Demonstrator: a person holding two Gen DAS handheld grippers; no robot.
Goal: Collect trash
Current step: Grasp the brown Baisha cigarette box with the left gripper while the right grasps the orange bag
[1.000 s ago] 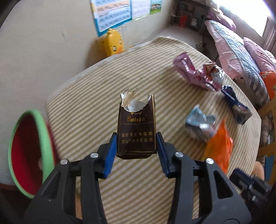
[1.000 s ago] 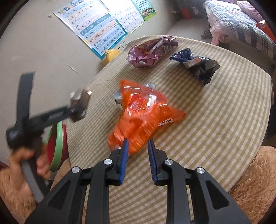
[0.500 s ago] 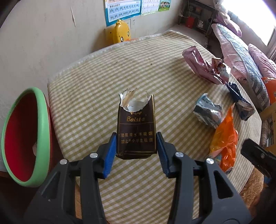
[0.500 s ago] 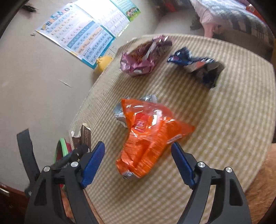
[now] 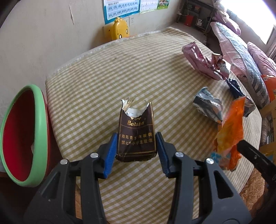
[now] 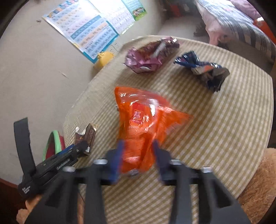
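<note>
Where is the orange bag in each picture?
Left wrist view: the orange bag hangs at the right edge, beside the silver wrapper.
Right wrist view: it fills the middle, its lower end between the closing jaws of the right gripper.
Shared landmark: the brown cigarette pack, centre in the left view, lower left in the right view.

You're working in a lived-in bedroom of a home. Take the round table with its checked cloth (image 5: 107, 82) as your landmark: behind it, children's pinyin charts (image 5: 121, 6) hang on the plaster wall above a yellow duck-shaped cover (image 5: 120, 30); to its right stands a bed with pink plaid bedding (image 5: 241, 50).
</note>
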